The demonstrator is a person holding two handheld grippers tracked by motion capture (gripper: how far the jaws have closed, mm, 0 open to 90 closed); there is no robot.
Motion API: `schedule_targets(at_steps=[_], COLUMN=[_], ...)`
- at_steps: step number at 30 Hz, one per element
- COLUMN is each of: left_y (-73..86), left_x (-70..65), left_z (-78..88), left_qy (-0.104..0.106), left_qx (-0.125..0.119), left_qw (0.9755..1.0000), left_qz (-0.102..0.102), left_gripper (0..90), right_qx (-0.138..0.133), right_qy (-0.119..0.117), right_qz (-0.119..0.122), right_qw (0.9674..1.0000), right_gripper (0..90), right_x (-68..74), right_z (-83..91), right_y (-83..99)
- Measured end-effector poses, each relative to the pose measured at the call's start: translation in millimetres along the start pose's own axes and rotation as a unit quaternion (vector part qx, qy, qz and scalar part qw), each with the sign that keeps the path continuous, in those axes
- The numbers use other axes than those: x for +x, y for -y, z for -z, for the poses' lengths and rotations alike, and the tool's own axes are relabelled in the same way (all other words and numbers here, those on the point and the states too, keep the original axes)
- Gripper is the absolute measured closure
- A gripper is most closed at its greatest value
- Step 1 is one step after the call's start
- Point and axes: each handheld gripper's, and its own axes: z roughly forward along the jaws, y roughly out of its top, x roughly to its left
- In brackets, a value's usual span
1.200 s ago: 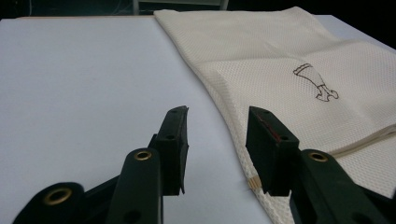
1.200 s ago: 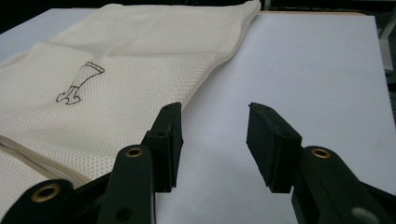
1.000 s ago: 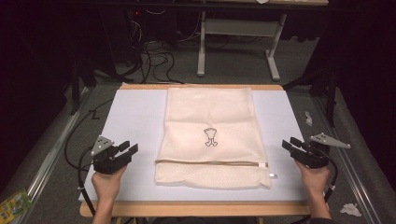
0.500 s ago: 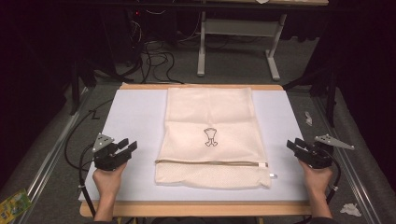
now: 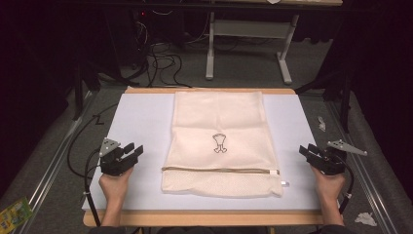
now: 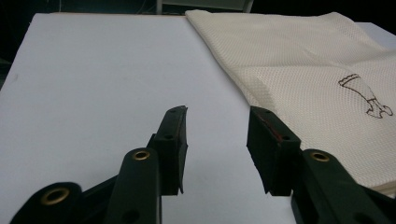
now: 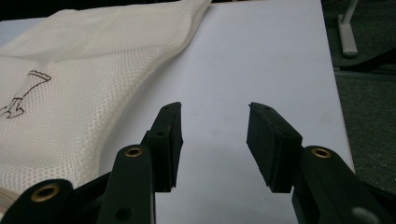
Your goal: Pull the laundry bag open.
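Note:
A cream mesh bag (image 5: pixel 219 131) lies flat in the middle of the white table top (image 5: pixel 141 117). It has a small brown emblem (image 5: pixel 219 144) and a zipper (image 5: pixel 219 170) running across near its front end. My left gripper (image 5: pixel 134 148) rests left of the bag, open, with bare table between its jaws (image 6: pixel 217 112). The bag's edge (image 6: pixel 317 84) lies just to its right. My right gripper (image 5: pixel 307 148) sits right of the bag, also open and holding nothing (image 7: pixel 215 107), and the bag (image 7: pixel 70 84) lies to its left.
The table's wooden front edge (image 5: pixel 204 218) runs along the bottom. Cables (image 5: pixel 160 63) and a desk frame (image 5: pixel 243 44) stand on the floor behind. Paper scraps (image 5: pixel 365 218) lie on the floor at the right, and a green packet (image 5: pixel 12 212) at the left.

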Motion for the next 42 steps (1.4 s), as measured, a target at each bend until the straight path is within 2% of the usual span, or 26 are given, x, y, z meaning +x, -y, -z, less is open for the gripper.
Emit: schedule_targets(at_steps=[14, 27, 42], left_y=[6.1, 9.1, 13.8], left_x=[1.6, -2.5, -5.6], left_z=[-16.1, -29.6, -43.8], left_qy=[-0.018, -0.031, -0.031], left_qx=[0.009, 0.014, 0.022], left_qw=[0.9998, 0.9994, 0.9991], left_qz=[-0.005, -0.012, -0.02], left_gripper=[56.7, 56.6, 56.4], right_qx=[0.008, 0.014, 0.018], right_qy=[0.009, 0.015, 0.024], right_qz=[-0.001, 0.006, 0.016], right_qw=[0.9999, 0.9998, 0.9994], right_gripper=[55.9, 55.1, 54.6], right_x=[0.5, 3.8, 6.4], right_z=[-12.2, -19.8, -26.3], right_y=[6.0, 9.2, 12.6])
